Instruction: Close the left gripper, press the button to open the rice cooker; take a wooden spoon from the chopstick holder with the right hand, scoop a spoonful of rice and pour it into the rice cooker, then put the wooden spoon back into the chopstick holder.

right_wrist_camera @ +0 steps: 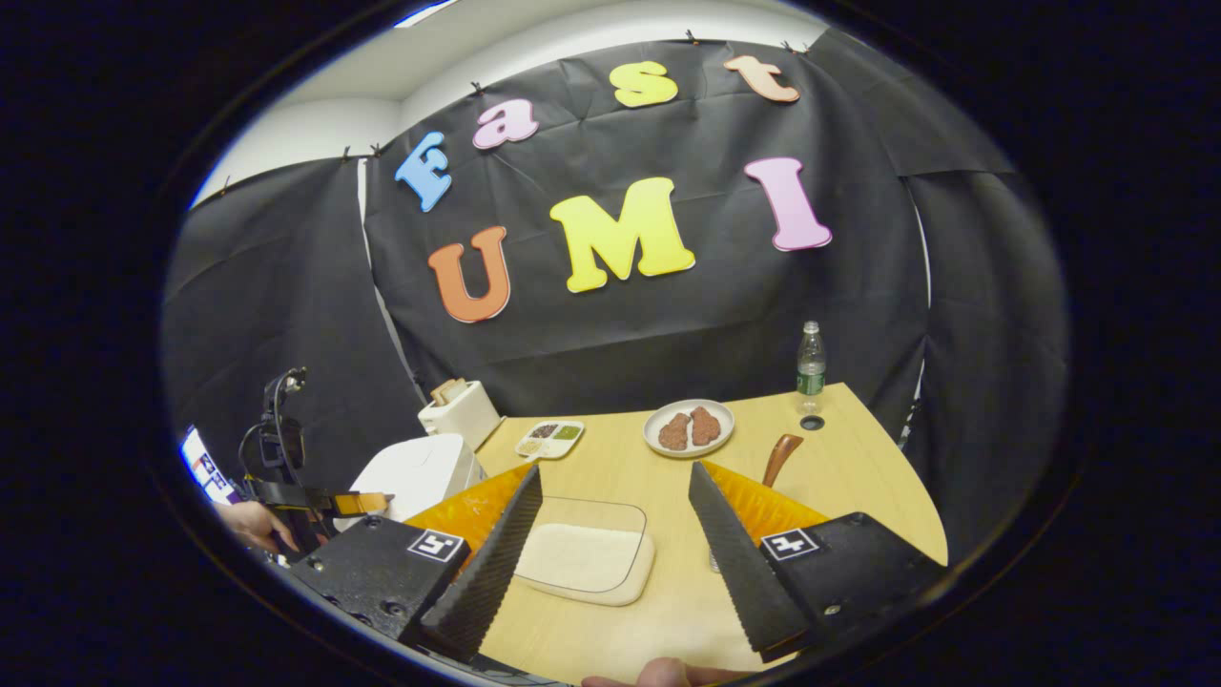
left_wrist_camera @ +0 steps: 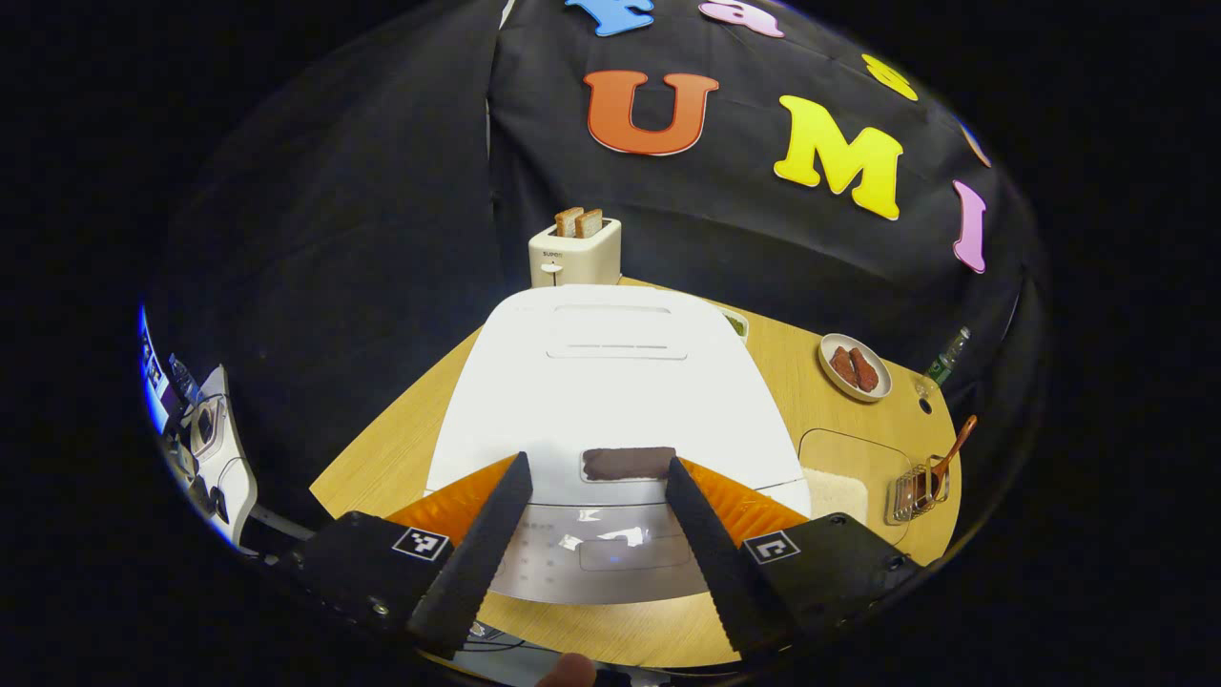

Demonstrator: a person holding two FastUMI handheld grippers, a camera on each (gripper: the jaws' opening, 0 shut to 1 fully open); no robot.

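Rice cooker [left_wrist_camera: 615, 391] sits on bench [left_wrist_camera: 401, 458], toaster [left_wrist_camera: 574, 252] just behind it. Rt of cooker: rice tray [left_wrist_camera: 844, 472], then chopstick holder [left_wrist_camera: 918, 489] w/ wooden spoon [left_wrist_camera: 952, 448] in it. Plate [left_wrist_camera: 855, 366] behind tray; bottle [right_wrist_camera: 811, 360] at far edge.

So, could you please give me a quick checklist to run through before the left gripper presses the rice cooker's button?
1. Left gripper closed for pressing: not ok, fingers spread apart.
2. Dark button on the rice cooker lies between the fingers ahead: ok.
3. Rice cooker lid shut, awaiting the press: ok.
4. Right gripper free for the spoon: ok, open and holding nothing.
5. Wooden spoon standing in the chopstick holder: ok.
6. Rice container on the table: ok.
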